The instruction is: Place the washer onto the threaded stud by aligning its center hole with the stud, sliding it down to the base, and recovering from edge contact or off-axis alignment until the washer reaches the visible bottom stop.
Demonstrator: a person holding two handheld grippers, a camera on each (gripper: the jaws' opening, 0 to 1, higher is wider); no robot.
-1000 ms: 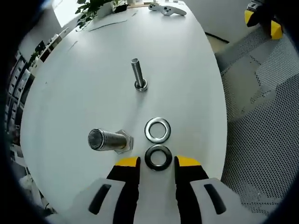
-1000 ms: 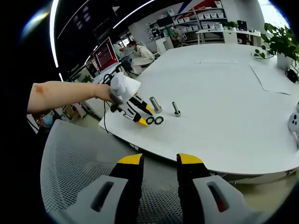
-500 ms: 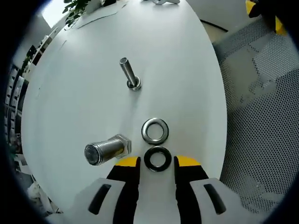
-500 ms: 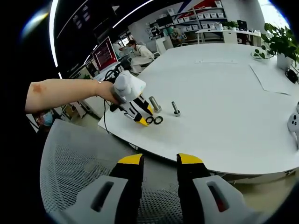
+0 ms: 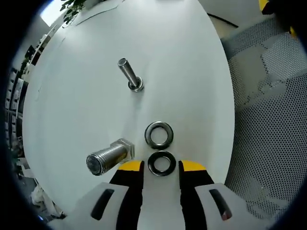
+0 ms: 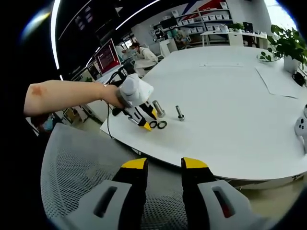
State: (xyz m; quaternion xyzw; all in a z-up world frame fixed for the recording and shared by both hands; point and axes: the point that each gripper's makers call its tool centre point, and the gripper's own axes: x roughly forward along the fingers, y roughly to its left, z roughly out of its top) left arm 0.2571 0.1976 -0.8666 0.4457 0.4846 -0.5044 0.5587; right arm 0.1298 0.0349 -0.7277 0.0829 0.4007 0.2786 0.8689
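Two washers lie on the white table (image 5: 86, 96): a dark one (image 5: 161, 163) right between my left gripper's (image 5: 161, 166) yellow fingertips, and a shinier one (image 5: 159, 134) just beyond it. My left gripper is open around the dark washer. A thick bolt (image 5: 108, 156) stands head down to the left. A thinner threaded stud (image 5: 129, 75) stands farther off. In the right gripper view, my right gripper (image 6: 163, 165) is open and empty over a mesh chair (image 6: 81, 167), far from the left gripper (image 6: 139, 108), the washers (image 6: 158, 124) and the stud (image 6: 180, 112).
The table edge runs close to the washers, with a grey mesh chair (image 5: 268, 120) beyond it. A person's arm (image 6: 67, 96) holds the left gripper. A potted plant (image 6: 288, 45), papers (image 6: 280, 81) and a white controller (image 6: 301, 127) sit on the table's far side.
The left gripper has crept forward and tipped down, so the dark washer now sits slightly deeper between its fingertips. The right gripper has stayed still.
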